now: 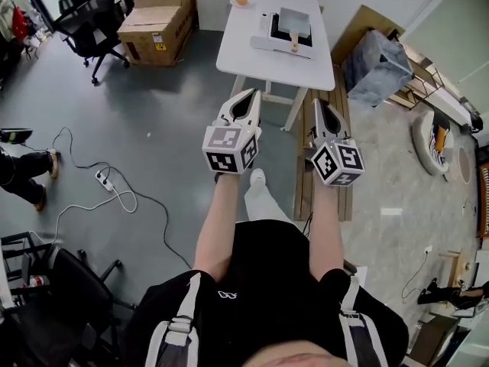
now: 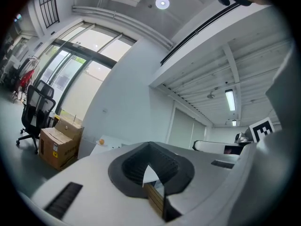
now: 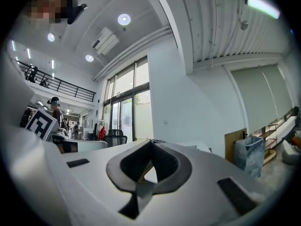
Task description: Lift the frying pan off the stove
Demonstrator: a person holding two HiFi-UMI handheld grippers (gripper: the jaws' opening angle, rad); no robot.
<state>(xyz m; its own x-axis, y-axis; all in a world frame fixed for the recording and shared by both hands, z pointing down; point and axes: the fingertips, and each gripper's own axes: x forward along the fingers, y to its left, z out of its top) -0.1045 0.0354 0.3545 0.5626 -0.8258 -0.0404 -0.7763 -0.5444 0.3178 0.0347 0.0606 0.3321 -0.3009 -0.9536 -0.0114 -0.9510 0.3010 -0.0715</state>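
Near, the left gripper (image 1: 250,98) and right gripper (image 1: 321,107) are held side by side, jaws pressed together on nothing. On the far white table (image 1: 237,44), the frying pan (image 1: 294,21) sits on the stove (image 1: 266,27), its long axis running near to far and its wooden handle pointing near.

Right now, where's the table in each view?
Head view: table at top centre.
Left gripper view: table left of centre, just above the jaws.
Right gripper view: a pale sliver right of the jaw tips, probably the table.
Shared landmark: the black office chair, left of the table in all three.
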